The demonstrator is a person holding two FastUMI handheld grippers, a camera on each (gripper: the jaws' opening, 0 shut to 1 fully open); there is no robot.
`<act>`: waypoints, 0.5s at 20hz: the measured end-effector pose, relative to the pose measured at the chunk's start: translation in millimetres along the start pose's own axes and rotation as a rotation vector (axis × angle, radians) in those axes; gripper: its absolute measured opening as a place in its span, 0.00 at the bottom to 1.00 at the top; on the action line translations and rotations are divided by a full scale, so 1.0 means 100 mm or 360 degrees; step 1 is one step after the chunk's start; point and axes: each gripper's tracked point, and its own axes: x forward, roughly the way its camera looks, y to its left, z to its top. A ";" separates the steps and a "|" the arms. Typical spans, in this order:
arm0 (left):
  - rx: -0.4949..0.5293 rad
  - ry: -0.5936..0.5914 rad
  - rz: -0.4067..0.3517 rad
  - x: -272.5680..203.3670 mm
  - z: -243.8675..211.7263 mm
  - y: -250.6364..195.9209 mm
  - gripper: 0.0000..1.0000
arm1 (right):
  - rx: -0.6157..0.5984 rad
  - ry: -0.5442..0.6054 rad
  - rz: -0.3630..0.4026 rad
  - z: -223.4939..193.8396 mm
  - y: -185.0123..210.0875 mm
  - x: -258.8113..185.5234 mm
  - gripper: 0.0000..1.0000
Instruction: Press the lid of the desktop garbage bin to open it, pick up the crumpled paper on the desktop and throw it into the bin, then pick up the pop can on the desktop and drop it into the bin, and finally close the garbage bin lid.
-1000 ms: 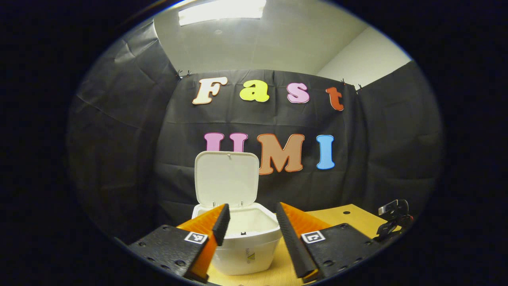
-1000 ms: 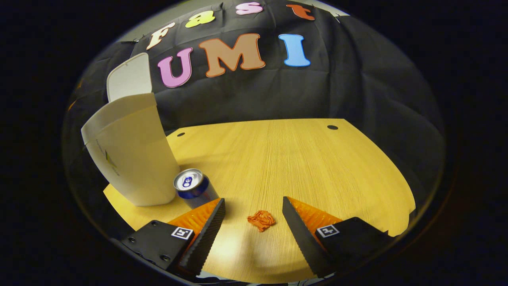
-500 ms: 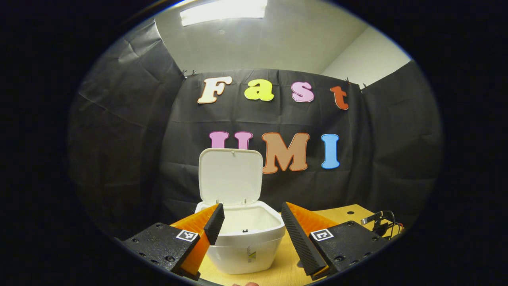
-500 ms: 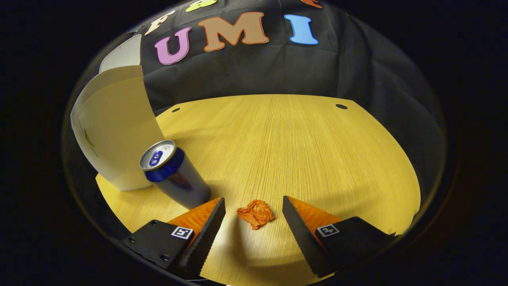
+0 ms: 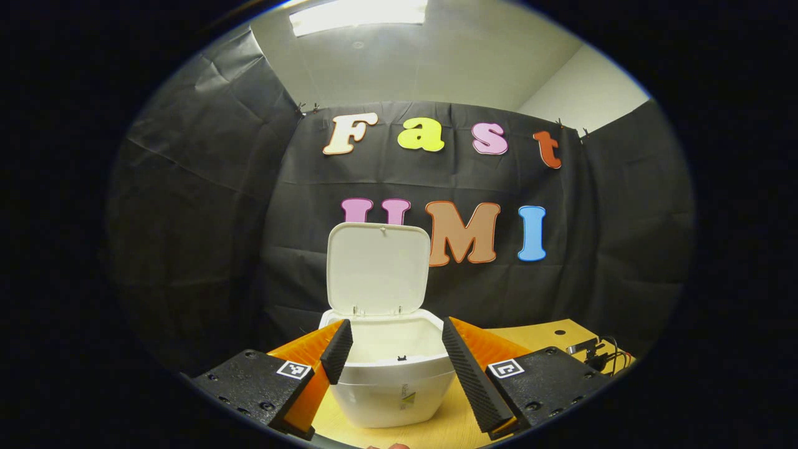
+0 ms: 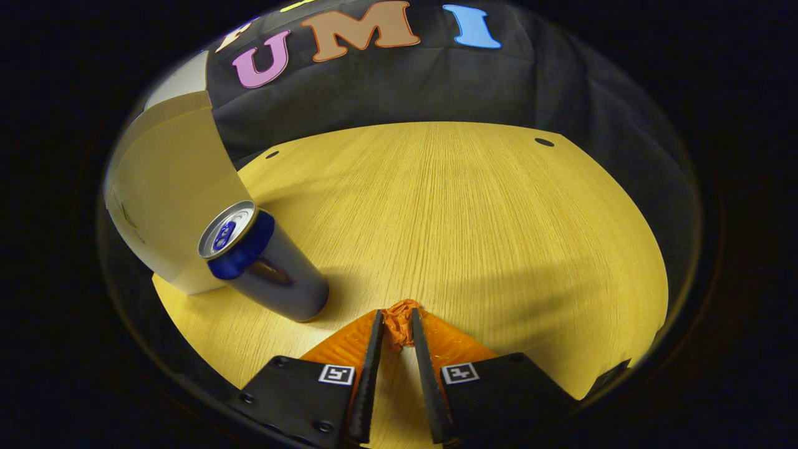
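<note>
Round yellow wood-grain tabletop (image 6: 499,212), white plastic desktop bin (image 5: 393,386) at 12 o'clock with hinged lid (image 5: 378,269) upright, left gripper (image 5: 391,343) spread wide before it, silver-blue pop can (image 6: 265,268) at 9 o'clock standing against bin, right gripper (image 6: 395,324) pinching small crumpled orange paper (image 6: 399,321) on tabletop

Booth of black cloth around a wooden bench

Creased black cloth (image 5: 206,206) hangs as the booth's wall on three sides, clipped along its top edge. Above it rise a pale wall (image 5: 586,93) and ceiling with a bright light panel (image 5: 358,9). The light-wood bench (image 6: 474,224) has small dark holes (image 6: 544,142) near its far corners.
</note>
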 end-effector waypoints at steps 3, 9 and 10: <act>-0.0002 0.0001 -0.0007 0.02 -0.01 0.00 0.88 | 0.0012 -0.0005 -0.0036 0.03 -0.04 -0.04 0.24; -0.0007 0.0000 -0.0037 0.01 -0.03 -0.01 0.87 | -0.0098 -0.0161 -0.0028 0.43 0.00 -0.55 0.19; -0.0007 0.0006 -0.0041 0.01 -0.04 0.00 0.87 | -0.0134 -0.0205 -0.0002 0.56 0.06 -0.71 0.19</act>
